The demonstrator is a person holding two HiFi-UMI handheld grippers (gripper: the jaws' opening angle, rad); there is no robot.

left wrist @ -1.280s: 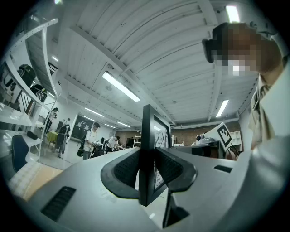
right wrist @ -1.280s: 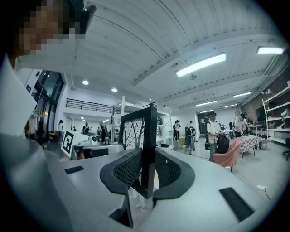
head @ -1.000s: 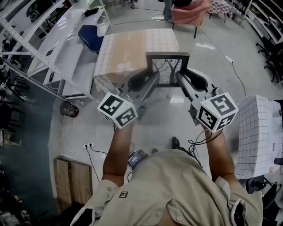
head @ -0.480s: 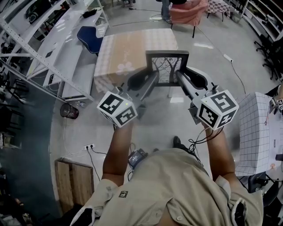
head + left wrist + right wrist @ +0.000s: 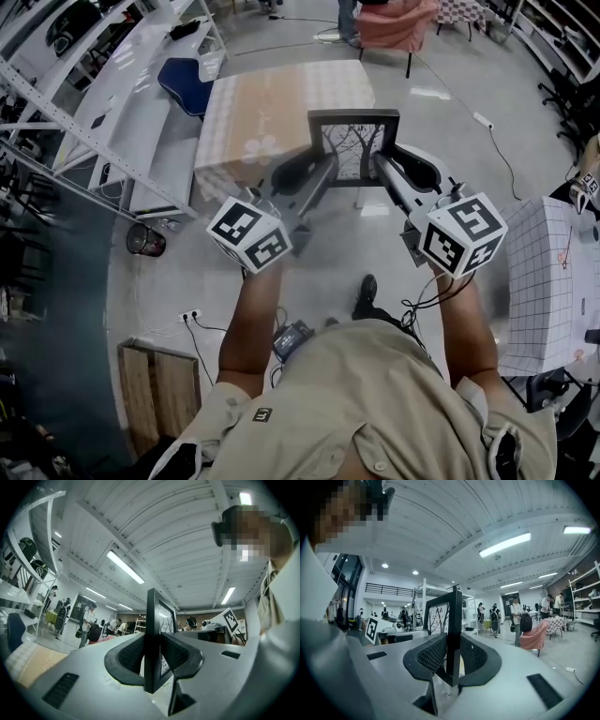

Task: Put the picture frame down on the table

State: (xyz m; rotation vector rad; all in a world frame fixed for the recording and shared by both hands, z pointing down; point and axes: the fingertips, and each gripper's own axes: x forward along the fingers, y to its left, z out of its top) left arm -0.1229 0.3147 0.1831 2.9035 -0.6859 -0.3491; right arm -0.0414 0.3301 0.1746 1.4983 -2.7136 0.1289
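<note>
The person holds the picture frame upright in the air between both tools, over the floor just at the near edge of the bench, which wears a pale checked cloth. The left tool is clamped on the frame's left side, its dark pads pressing both faces of the edge. The right tool is clamped on the right side in the same way. The frame's front shows a drawing of bare branches. A blue chair stands to the left of the bench beside a long white shelf rack. A pink chair stands on the far side.
</note>
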